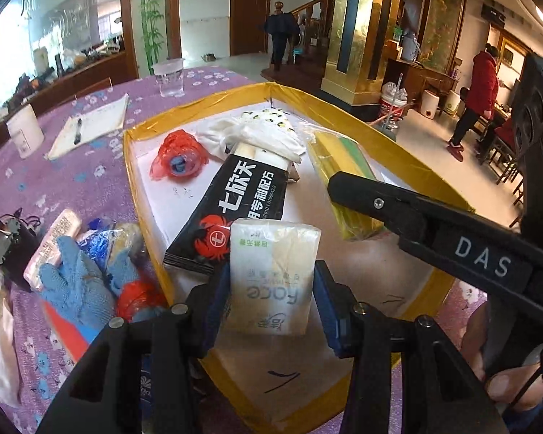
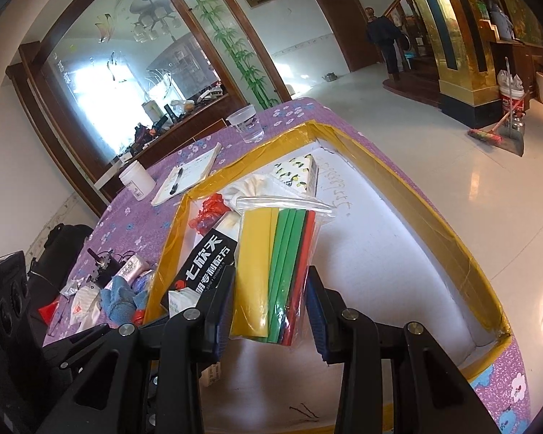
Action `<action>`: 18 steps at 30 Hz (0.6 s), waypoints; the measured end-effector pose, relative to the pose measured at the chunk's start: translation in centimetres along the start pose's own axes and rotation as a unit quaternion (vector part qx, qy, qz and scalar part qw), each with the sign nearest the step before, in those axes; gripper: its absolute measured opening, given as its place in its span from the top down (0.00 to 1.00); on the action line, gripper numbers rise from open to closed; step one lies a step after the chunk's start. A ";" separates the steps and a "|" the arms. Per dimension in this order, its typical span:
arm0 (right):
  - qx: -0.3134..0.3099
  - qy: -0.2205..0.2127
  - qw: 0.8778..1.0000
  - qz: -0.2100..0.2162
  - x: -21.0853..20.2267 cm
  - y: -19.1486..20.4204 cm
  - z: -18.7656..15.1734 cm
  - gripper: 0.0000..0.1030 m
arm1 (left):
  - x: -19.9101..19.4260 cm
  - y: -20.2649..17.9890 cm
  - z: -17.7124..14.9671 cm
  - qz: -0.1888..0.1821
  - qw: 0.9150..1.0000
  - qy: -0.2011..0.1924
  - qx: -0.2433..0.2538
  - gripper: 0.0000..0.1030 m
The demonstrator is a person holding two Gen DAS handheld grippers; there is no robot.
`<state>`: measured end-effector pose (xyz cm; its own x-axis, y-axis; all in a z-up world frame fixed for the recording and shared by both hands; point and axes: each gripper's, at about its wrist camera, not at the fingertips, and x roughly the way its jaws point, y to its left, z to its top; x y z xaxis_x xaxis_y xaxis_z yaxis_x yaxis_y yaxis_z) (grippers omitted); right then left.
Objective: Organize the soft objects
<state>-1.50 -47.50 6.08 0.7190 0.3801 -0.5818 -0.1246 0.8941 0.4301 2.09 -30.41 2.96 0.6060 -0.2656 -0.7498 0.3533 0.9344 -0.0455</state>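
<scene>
My left gripper (image 1: 271, 300) clamped a white plastic-wrapped tissue pack (image 1: 273, 275) above the near edge of the shallow white tray with yellow-taped rim (image 1: 398, 133). My right gripper (image 2: 269, 311) pinched a clear zip bag of yellow, green and red sheets (image 2: 275, 271) over that tray's middle. A black printed packet (image 1: 235, 213) lay inside the tray; blue knitted gloves (image 1: 80, 282) sat left of it.

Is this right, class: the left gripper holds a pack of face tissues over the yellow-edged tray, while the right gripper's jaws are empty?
Not quite. The right gripper is not empty: the right wrist view shows its jaws closed on a clear bag of coloured strips. The left gripper does hold the tissue pack over the tray.
</scene>
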 end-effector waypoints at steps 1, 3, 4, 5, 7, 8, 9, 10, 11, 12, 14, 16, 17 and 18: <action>-0.001 0.002 1.000 -0.003 0.1 0.1 0.0 0.61 | 0.0 -0.2 -0.1 0.007 1.000 -0.002 0.002 0.56; -0.003 0.004 1.000 -0.008 0.2 0.1 0.0 0.61 | 0.1 -0.6 -0.2 0.021 1.000 -0.005 0.012 0.56; -0.004 0.005 1.000 -0.011 0.2 0.2 -0.1 0.61 | 0.2 -0.9 -0.3 0.028 0.999 -0.007 0.020 0.56; -0.005 0.008 1.000 -0.015 0.3 0.3 0.0 0.61 | 0.2 -1.0 -0.4 0.031 0.999 -0.007 0.024 0.56; -0.007 0.010 1.000 -0.020 0.5 0.4 0.0 0.61 | 0.4 -1.4 -0.5 0.035 0.999 -0.006 0.034 0.56; -0.007 0.012 1.000 -0.024 0.6 0.4 0.0 0.61 | 0.5 -1.5 -0.6 0.036 0.999 -0.005 0.037 0.56; -0.009 0.014 0.999 -0.027 0.7 0.5 0.0 0.61 | 0.4 -1.4 -0.6 0.035 0.999 -0.006 0.036 0.56; -0.010 0.016 0.999 -0.031 0.7 0.5 0.0 0.61 | 0.5 -1.4 -0.5 0.033 0.999 -0.004 0.034 0.56; -0.011 0.018 0.999 -0.034 0.8 0.5 -0.1 0.61 | 0.5 -1.3 -0.5 0.033 0.999 -0.003 0.033 0.56; -0.012 0.019 0.999 -0.036 0.9 0.6 -0.1 0.61 | 0.5 -1.2 -0.5 0.032 0.999 -0.003 0.033 0.56; -0.014 0.023 0.999 -0.042 1.0 0.7 -0.1 0.61 | 0.6 -1.2 -0.4 0.032 0.999 -0.003 0.033 0.56; -0.016 0.026 0.998 -0.047 1.2 0.8 -0.1 0.61 | 0.5 -1.3 -0.5 0.030 0.999 -0.003 0.033 0.56; -0.017 0.027 0.998 -0.049 1.2 0.8 -0.1 0.61 | 0.5 -1.2 -0.5 0.030 0.999 -0.002 0.033 0.56; -0.018 0.029 0.998 -0.050 1.3 0.9 -0.1 0.61 | 0.5 -1.3 -0.5 0.031 0.999 -0.003 0.033 0.56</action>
<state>-0.74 -46.21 5.61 0.6883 0.2998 -0.6606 -0.0789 0.9361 0.3427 1.56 -31.62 2.33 0.6320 -0.2095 -0.7462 0.3613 0.9314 0.0445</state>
